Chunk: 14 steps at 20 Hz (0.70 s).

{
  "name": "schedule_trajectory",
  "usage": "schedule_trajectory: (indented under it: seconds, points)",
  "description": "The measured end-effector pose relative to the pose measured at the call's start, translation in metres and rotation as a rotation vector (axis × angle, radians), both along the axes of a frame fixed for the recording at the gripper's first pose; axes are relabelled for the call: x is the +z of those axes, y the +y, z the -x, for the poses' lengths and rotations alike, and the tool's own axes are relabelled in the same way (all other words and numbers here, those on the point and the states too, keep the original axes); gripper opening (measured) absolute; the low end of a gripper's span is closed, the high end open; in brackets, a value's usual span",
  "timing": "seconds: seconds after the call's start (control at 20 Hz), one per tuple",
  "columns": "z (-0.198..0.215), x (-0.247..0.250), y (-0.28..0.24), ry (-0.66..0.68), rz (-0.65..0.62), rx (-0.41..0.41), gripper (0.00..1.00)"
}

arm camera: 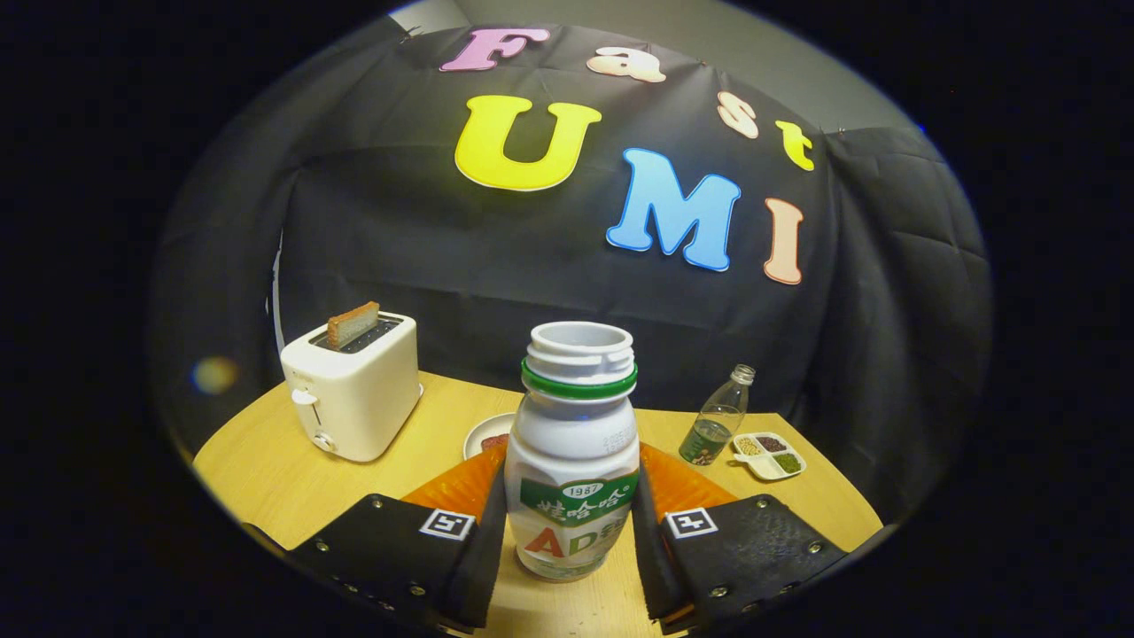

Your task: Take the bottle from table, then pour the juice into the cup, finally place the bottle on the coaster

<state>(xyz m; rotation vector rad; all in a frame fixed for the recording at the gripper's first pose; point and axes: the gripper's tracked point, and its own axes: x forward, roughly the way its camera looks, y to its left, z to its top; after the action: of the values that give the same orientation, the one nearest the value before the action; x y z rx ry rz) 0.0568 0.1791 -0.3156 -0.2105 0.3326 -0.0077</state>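
You see two bottles: one white (572,461) at 6 o'clock, one clear (716,425) at 3 o'clock; one toaster (354,390); one divided dish (768,454); one plate (485,434).

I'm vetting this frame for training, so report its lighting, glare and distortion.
Gripper view: warm, dim light; a soft flare spot left of the cream toaster; fisheye bends the wooden table edge; the white open-necked bottle stands sharp between the gripper fingers, both pressing its sides.

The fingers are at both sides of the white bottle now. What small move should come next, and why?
Probably lift the white plastic bottle with green neck ring straight up: the gripper seems to press both its sides, and it apparently stands on the wooden table, uncapped.
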Motion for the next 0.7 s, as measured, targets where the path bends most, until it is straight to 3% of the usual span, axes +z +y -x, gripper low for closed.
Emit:
schedule_trajectory:
  seconds: [0.7]
  points:
    - [-0.030,-0.071,-0.017,0.054,-0.077,-0.017,0.64]
